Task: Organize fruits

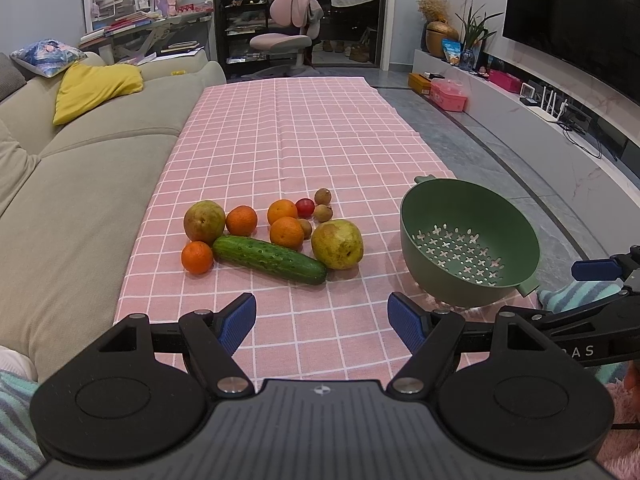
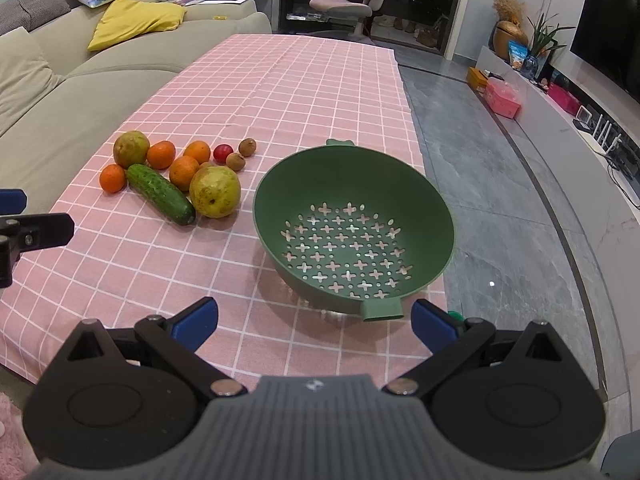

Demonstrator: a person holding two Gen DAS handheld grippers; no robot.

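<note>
A pile of produce lies on the pink checked tablecloth (image 1: 288, 132): a cucumber (image 1: 269, 259), two pears (image 1: 338, 244) (image 1: 204, 221), several oranges (image 1: 286, 233), a red tomato (image 1: 305, 207) and small brown fruits (image 1: 323, 196). An empty green colander (image 1: 470, 242) sits to their right. My left gripper (image 1: 322, 320) is open, low over the cloth in front of the pile. My right gripper (image 2: 314, 322) is open just in front of the colander (image 2: 354, 226), near its handle tab (image 2: 382, 309). The right wrist view shows the cucumber (image 2: 160, 193) and the nearer pear (image 2: 215, 191) too.
A beige sofa (image 1: 80, 168) runs along the table's left side. Grey tiled floor (image 2: 500, 184) and a low TV shelf (image 1: 540, 120) lie to the right. The far half of the cloth is bare. A desk chair (image 1: 288, 32) stands beyond the table.
</note>
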